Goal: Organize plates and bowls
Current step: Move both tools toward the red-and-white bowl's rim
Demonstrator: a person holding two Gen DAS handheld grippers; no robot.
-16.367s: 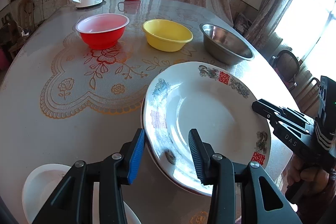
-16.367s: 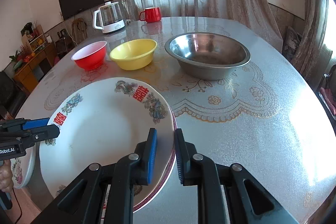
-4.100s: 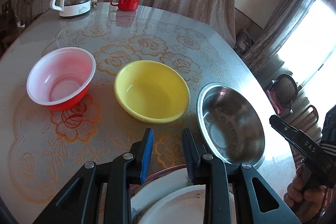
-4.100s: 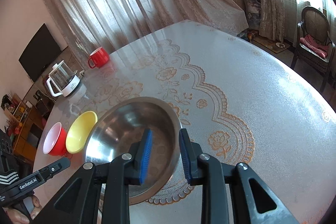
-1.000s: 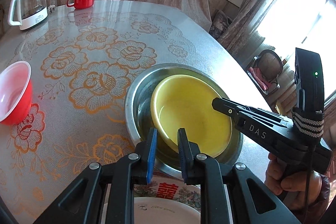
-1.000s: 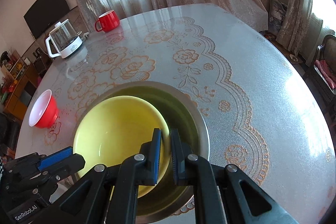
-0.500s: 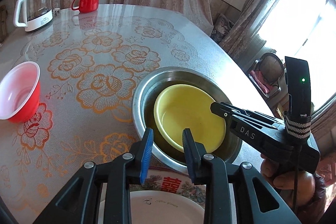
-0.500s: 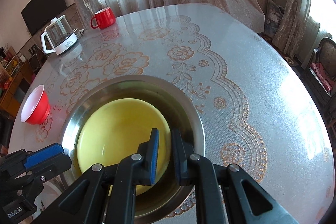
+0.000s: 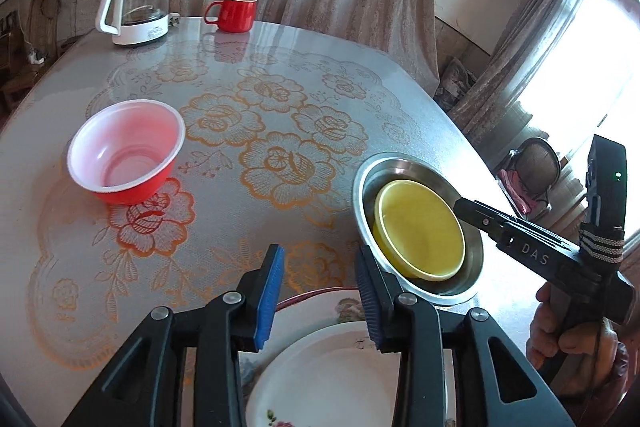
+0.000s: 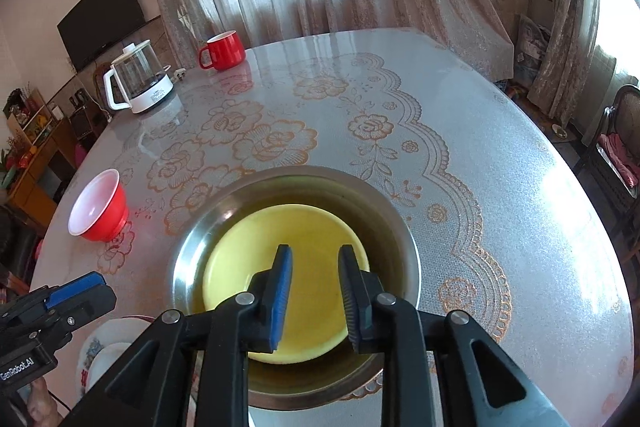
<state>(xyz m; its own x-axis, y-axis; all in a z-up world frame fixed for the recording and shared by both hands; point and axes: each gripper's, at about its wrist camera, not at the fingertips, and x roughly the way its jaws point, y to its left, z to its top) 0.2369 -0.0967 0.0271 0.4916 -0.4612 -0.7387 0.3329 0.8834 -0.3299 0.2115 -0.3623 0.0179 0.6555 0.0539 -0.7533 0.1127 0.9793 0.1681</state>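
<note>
Both grippers, left (image 9: 320,273) and right (image 10: 314,279), opening with nothing between the jaws, over yellow bowl (image 10: 280,267) nested in steel bowl (image 10: 296,183); red bowl (image 9: 124,163) apart.

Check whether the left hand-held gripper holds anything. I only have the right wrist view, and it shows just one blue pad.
Observer: Nothing. The left hand-held gripper has its jaws opening, with nothing between them.
Operator: What lies beneath it?
Observer: A plain white plate stacked on a patterned plate, right beside the steel bowl.
Operator: Is the red bowl empty to the bottom?
Observer: Yes. The red bowl shows a bare white inside, all the way down.
</note>
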